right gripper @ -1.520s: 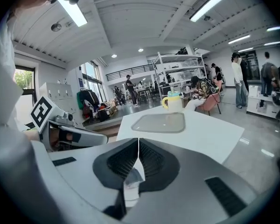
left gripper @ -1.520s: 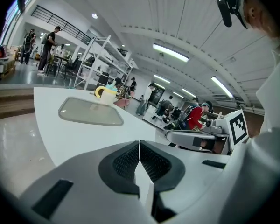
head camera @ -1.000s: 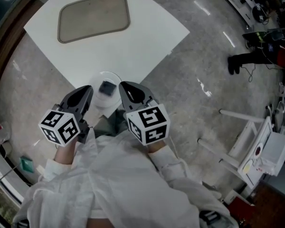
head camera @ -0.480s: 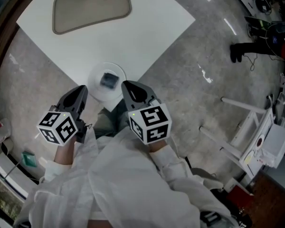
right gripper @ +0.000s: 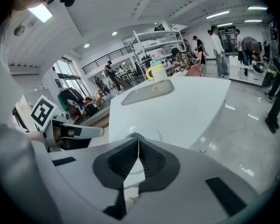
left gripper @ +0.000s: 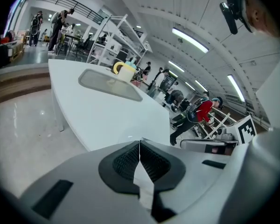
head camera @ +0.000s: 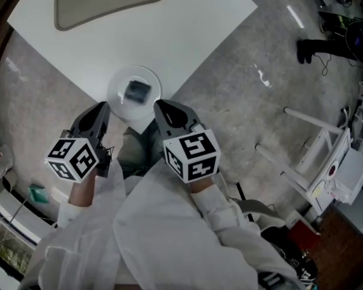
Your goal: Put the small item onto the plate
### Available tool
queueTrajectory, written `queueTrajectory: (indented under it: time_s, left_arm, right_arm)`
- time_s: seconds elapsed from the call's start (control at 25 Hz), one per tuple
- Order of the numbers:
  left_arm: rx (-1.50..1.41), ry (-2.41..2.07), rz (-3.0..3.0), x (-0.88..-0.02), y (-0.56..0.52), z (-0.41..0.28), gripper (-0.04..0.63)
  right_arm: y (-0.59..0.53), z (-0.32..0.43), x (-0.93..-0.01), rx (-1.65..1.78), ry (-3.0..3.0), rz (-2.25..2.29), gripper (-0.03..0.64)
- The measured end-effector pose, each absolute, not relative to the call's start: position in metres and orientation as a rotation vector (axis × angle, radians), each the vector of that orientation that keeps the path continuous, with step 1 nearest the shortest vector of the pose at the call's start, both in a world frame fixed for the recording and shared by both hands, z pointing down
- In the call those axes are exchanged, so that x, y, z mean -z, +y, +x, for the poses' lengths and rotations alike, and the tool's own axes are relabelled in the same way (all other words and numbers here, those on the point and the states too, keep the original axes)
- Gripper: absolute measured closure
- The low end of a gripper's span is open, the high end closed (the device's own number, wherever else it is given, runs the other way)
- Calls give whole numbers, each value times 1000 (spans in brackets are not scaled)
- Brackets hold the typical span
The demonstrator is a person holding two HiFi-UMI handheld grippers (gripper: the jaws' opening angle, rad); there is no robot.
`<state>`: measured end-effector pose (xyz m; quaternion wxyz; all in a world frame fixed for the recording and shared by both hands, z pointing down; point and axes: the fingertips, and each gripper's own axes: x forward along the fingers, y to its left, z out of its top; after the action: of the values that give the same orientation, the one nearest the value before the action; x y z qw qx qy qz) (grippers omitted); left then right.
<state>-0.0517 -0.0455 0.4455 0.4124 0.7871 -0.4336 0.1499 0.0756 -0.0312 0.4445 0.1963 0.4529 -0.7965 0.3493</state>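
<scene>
Your left claw (head camera: 101,106) and right claw (head camera: 160,105) sit closed, empty. The small item (head camera: 136,90) lies on the plate (head camera: 117,88).

A glossy grey speckled concrete floor (head camera: 242,83) surrounds the flat white counter (head camera: 181,35) at 12 o'clock. White metal frames and panels (head camera: 339,165) stand at 3 o'clock. Beyond the counter rise white open metal shelving (right gripper: 156,36) and a railed mezzanine (right gripper: 107,59). Long ceiling strip lights (left gripper: 191,40) glow overhead.
</scene>
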Motion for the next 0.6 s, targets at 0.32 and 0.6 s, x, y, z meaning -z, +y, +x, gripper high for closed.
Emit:
queueTrajectory:
  time_s: [0.32,0.6]
  left_arm:
    - [-421,-1044,1936,-467,-39,-49,583]
    - [-444,-1046,1915,-477,-37,-54,583]
  right_arm:
    - [-26,70,-465,-1025,-2191,1232,600]
    - [-21,68,-474,-1049,-2171,1223,600]
